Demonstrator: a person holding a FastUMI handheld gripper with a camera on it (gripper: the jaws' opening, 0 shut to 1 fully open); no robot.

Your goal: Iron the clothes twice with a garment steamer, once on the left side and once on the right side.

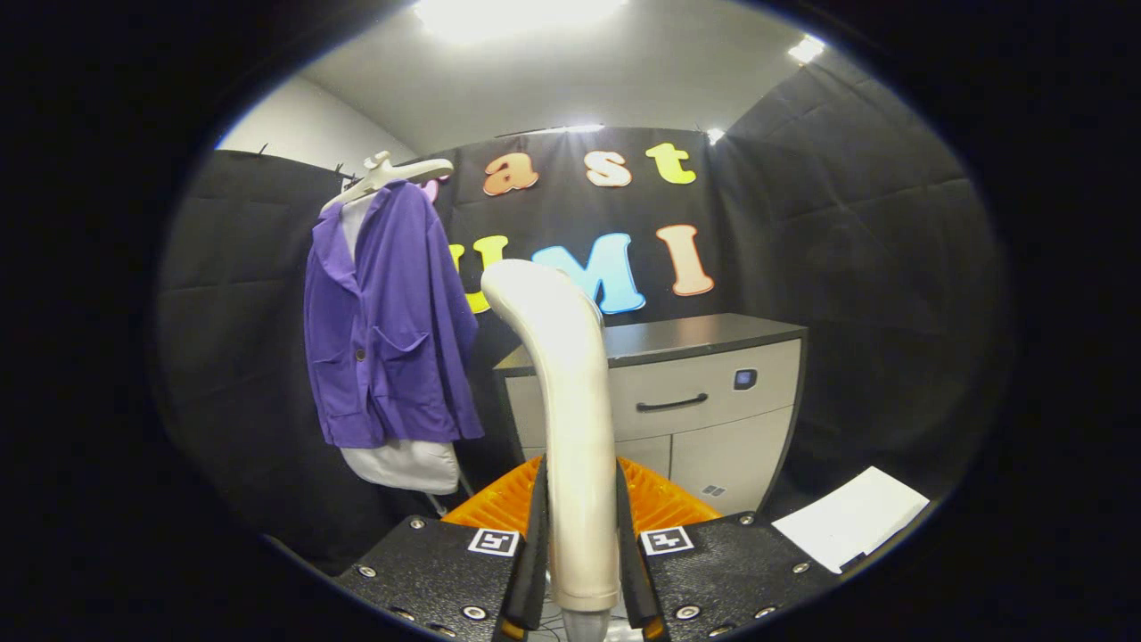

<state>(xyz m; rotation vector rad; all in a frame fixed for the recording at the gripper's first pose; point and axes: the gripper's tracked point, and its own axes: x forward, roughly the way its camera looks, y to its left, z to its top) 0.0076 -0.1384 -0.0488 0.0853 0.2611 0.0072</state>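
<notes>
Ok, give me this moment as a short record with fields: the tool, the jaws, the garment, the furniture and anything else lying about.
tool: cream plastic garment steamer, upright, head curving toward the garment
gripper: jaws shut on the steamer's handle, one at each side
garment: purple jacket over a white shirt on a white hanger, hanging beyond the steamer, not touched by it
furniture: grey cabinet with a dark top, behind the steamer
other: white sheet of paper beside the cabinet
</notes>
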